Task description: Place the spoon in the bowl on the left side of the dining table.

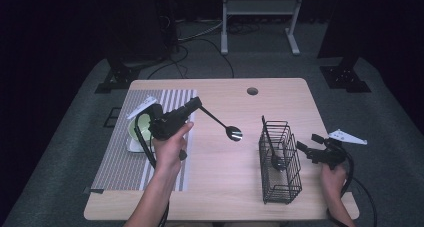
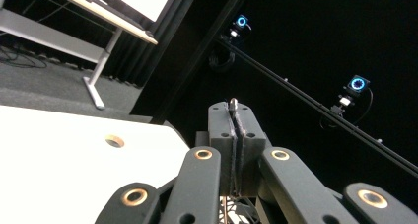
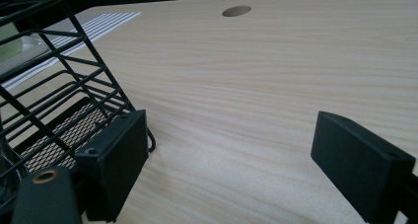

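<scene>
My left gripper (image 1: 196, 106) is lifted over the table, shut on the handle of a black spoon (image 1: 222, 124) whose shiny bowl hangs toward the wire basket. In the left gripper view the jaws (image 2: 234, 116) are pressed together, and the handle's end (image 2: 232, 104) pokes out above them. A black wire basket (image 1: 280, 162) stands at the right with one dark utensil (image 1: 274, 154) leaning inside. My right gripper (image 1: 309, 143) sits just right of the basket, open and holding nothing. In the right gripper view its pads (image 3: 121, 155) spread wide beside the basket's wall (image 3: 54, 81).
A striped placemat (image 1: 125, 162) covers the table's left part, with a pale green bowl (image 1: 137, 129) and a white object (image 1: 142, 107) on it. The wooden table (image 1: 225, 187) has a cable hole (image 1: 252, 91) near its far edge. A desk frame (image 1: 260, 17) stands beyond.
</scene>
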The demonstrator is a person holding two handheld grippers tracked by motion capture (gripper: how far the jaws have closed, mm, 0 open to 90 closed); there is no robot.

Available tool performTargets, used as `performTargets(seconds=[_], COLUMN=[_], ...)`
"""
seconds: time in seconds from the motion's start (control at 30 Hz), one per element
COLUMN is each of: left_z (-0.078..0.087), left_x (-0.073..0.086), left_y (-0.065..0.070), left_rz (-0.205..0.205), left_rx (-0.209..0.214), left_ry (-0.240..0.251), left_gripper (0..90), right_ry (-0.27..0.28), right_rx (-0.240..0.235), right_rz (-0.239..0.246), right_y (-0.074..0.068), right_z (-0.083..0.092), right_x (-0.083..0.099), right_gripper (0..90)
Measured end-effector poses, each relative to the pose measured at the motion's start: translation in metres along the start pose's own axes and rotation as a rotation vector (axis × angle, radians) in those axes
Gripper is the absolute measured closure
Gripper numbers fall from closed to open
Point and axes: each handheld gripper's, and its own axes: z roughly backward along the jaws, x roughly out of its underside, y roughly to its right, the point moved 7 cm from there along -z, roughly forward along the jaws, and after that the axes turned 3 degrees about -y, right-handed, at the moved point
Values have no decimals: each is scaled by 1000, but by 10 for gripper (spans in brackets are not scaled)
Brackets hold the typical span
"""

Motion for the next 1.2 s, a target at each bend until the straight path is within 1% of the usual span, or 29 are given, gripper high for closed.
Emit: performTargets(seconds=[0.17, 0.33, 0.53, 0.73, 1.2], left_z=[6, 10, 16, 22, 36], left_x=[-5, -7, -12, -17, -27], left_y=[-8, -13, -22, -28, -45], left_rz=[4, 9, 11, 9, 19], left_rx=[-23, -36, -61, -79, -129], left_ry=[12, 18, 28, 38, 62], left_gripper=[891, 891, 891, 891, 891], right_ry=[0, -2, -2, -2, -1], right_rx=[2, 3, 3, 3, 4], right_rz=[3, 4, 3, 4, 0], right_y=[0, 0, 0, 0, 0], right_z=[0, 0, 0, 0, 0], right_x=[0, 0, 0, 0, 0], right_gripper=[131, 132, 132, 132, 132])
